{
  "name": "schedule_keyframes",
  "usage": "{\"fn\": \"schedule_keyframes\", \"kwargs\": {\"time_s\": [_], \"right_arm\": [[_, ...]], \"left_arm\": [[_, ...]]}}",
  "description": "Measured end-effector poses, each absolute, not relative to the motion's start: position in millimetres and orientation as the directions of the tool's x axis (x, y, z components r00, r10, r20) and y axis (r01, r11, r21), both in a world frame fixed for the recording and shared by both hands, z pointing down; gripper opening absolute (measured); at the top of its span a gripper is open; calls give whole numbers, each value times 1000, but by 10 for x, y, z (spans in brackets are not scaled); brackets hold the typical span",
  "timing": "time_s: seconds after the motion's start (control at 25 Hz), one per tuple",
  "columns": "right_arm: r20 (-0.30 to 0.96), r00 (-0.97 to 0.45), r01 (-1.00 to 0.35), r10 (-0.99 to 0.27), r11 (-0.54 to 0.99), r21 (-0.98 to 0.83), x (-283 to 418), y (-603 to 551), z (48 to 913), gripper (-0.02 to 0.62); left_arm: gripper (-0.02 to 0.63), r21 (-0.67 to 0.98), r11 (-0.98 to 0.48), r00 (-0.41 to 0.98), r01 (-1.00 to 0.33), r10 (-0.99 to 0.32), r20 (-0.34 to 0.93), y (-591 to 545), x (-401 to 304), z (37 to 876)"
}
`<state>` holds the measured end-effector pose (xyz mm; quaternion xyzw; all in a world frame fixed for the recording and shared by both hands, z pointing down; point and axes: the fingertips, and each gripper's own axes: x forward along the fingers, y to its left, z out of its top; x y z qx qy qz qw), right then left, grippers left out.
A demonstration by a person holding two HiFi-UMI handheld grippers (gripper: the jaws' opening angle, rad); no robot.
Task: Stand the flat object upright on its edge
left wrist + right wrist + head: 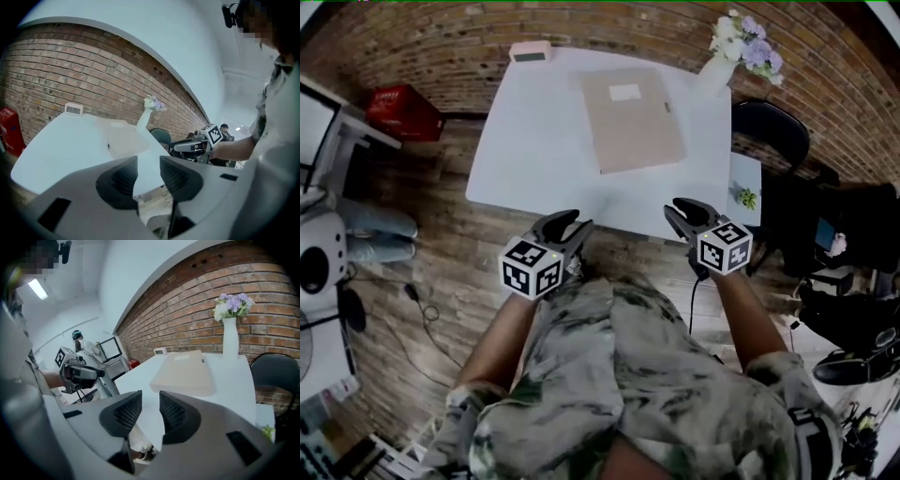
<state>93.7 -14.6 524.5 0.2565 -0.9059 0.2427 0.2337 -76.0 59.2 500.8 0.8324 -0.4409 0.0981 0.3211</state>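
A flat beige folder (633,117) lies face down on the white table (534,159), toward its far right; it also shows in the left gripper view (123,140) and the right gripper view (185,371). My left gripper (572,223) hovers just off the table's near edge, left of centre, jaws apart and empty (149,171). My right gripper (678,207) hangs at the near right corner, likewise open with nothing between its jaws (151,411). Both are well short of the folder. Each gripper sees the other: the right one (192,146), the left one (77,373).
A white vase of flowers (733,47) stands at the table's far right corner. A small pale device (530,52) sits at the far left edge by the brick wall. A black chair (769,127) stands right of the table, a red box (403,111) on the floor to the left.
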Motion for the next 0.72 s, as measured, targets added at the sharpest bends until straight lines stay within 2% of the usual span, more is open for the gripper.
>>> {"fn": "schedule_keyframes", "kwargs": {"time_s": [0.28,0.48,0.72], "right_arm": [[596,-660,-703,-458,656,-274,767,-777,5375,135],[627,-627,-737,-462,612,-285,792,-1214,5482,142],[665,-602,-735,-441,632,-247,825,-1982,5563,149]], "left_arm": [[137,438,-502,666,-746,-579,470,17,-1223,5207],[137,511,-457,681,-728,-567,464,-422,-1339,5386],[138,579,-377,675,-723,-565,475,-1058,-1308,5540]]}}
